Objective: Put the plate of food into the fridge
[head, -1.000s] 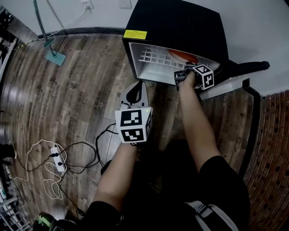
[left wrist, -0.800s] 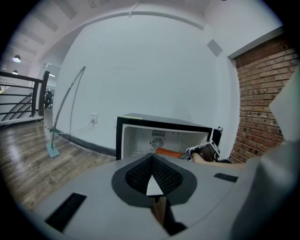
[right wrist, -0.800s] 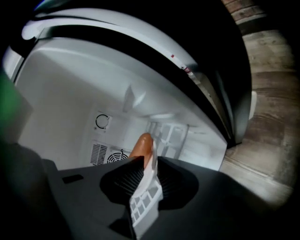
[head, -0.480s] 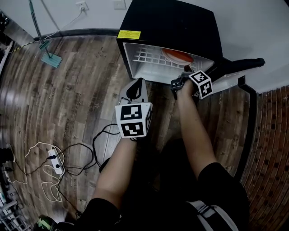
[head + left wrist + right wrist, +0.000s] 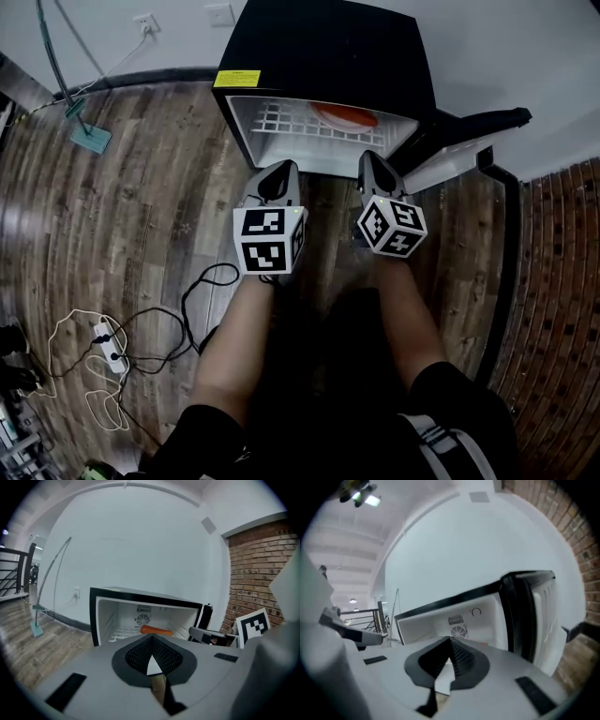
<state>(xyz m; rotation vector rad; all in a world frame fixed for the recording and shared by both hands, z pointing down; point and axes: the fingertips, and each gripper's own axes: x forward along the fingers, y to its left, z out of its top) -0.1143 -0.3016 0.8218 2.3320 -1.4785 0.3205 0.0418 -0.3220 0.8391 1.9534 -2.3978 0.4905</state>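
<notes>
**Plate shelved, door yet to be closed**

The left tongs [image 5: 278, 171] and right tongs [image 5: 368, 161] are both pressed together with nothing pinched. They are held just outside the black mini fridge [image 5: 328, 47]. The round orange plate [image 5: 345, 114] is seen at 12 o'clock, resting on the white wire shelf [image 5: 281, 119] inside. Placement appears done. Next, the open fridge door [image 5: 455, 157], at 2 o'clock, would need to be swung shut.

Right tongs [image 5: 450, 645]: jaws pressed together, nothing between them.
Fridge [image 5: 490, 616]: open, white inside, just past the tongs.
Fan [image 5: 458, 631]: round grille on the fridge's back wall.
Door [image 5: 544, 613]: open, at the fridge's right side.
</notes>
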